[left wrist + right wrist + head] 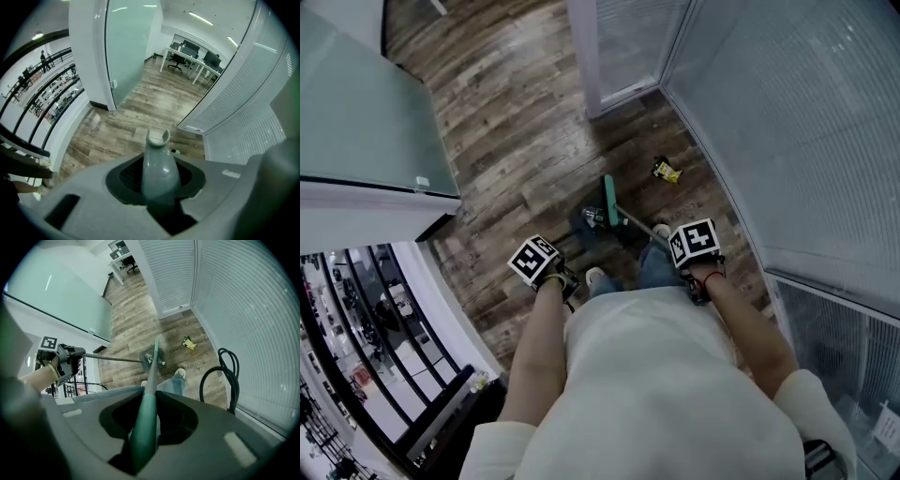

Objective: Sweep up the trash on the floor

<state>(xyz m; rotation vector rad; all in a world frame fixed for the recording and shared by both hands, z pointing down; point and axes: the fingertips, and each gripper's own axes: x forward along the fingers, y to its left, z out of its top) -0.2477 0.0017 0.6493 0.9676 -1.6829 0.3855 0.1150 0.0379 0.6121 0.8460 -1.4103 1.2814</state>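
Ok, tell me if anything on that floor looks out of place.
A yellow wrapper lies loose on the floor near the blinds, apart from the dustpan and broom: litter not yet swept up. Nothing else stands out.

Floor [516, 141]: wood-grain planks, weathered brown, low sheen. Partition panel [366, 112]: frosted glass, smooth. Broom handle [145, 427]: green, smooth, satin plastic look. Dustpan handle [159, 168]: grey moulded plastic, smooth, on a thin bare-metal rod [117, 359]. Wrapper [667, 172]: yellow, glossy, crumpled. Shirt [656, 394]: white matt cloth.
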